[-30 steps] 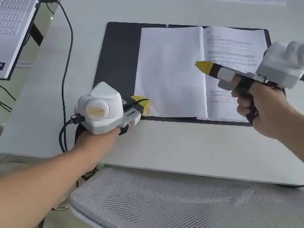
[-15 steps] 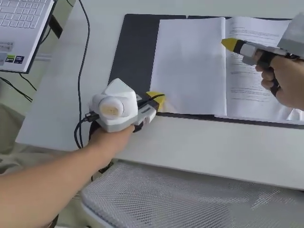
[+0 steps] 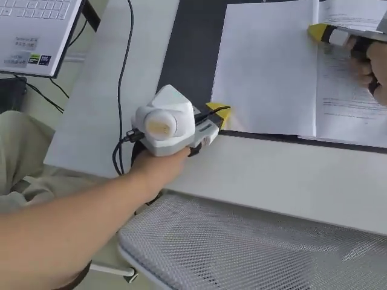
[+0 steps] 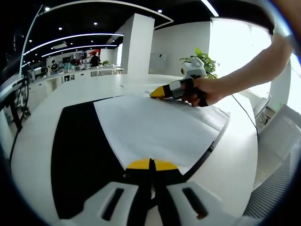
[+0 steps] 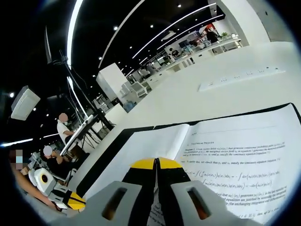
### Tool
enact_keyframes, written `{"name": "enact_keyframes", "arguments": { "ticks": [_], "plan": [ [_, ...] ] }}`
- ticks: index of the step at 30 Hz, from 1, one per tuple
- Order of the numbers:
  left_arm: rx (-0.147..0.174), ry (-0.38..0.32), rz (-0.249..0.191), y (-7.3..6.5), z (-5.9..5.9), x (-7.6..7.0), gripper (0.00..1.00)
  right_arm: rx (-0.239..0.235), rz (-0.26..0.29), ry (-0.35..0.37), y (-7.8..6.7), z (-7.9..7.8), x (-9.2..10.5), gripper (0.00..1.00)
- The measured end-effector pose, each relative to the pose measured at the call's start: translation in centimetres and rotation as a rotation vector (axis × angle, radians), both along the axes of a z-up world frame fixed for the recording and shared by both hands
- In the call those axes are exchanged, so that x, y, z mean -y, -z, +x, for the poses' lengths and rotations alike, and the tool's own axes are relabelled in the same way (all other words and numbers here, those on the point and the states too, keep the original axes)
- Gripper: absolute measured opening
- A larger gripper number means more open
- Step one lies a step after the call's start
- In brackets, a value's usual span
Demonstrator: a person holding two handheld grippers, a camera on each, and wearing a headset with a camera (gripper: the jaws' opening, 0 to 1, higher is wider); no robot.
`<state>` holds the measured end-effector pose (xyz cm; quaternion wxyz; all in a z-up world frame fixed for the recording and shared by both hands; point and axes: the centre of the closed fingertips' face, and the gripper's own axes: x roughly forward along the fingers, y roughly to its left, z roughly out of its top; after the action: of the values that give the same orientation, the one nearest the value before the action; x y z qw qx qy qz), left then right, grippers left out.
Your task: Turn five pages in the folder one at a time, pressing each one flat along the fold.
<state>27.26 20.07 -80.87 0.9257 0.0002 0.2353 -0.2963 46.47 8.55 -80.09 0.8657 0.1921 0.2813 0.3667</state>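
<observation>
- Folder (image 3: 184, 54) lies open in the upper right of the head view, blank page (image 3: 266, 66) left of the fold (image 3: 315, 103).
- Right gripper (image 3: 317, 31): jaws pressed together, empty, tip at the fold's upper end; the fold runs down-frame from it.
- Left gripper (image 3: 219, 112): jaws together, empty, at the blank page's lower-left corner, well off the fold.

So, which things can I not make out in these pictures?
Right gripper: in the head view, the right edge cuts off its body.
Printed page: head view, the text is too small to read.
Folder: head view, the top edge cuts it off.
Left gripper: left gripper view, its shut jaws cover the blank page's corner, so whether it pinches paper cannot be told.
</observation>
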Motion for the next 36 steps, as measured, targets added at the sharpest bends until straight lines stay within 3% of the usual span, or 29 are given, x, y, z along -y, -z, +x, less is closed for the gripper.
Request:
{"name": "enact_keyframes", "arguments": {
  "ticks": [4,17,22,27,36],
  "plan": [
    [0.001,-0.006,-0.003,0.0,0.0,-0.1,0.00,0.008,-0.049,-0.019,0.5,1.8,-0.4,0.00],
    [0.003,-0.008,-0.004,0.2,0.2,-0.3,0.00,0.042,-0.069,0.013,0.8,6.0,-0.7,0.00],
    [0.003,-0.008,0.004,0.6,0.3,-0.6,0.00,0.036,-0.079,0.007,0.9,6.7,-0.7,0.00],
    [0.005,-0.005,0.005,0.5,0.3,-0.6,0.00,0.033,-0.091,-0.002,0.9,6.5,-0.7,0.00],
    [0.009,-0.005,0.001,0.0,0.1,-0.2,0.00,0.034,-0.092,-0.072,0.8,2.9,-0.6,0.00]
  ]
}}
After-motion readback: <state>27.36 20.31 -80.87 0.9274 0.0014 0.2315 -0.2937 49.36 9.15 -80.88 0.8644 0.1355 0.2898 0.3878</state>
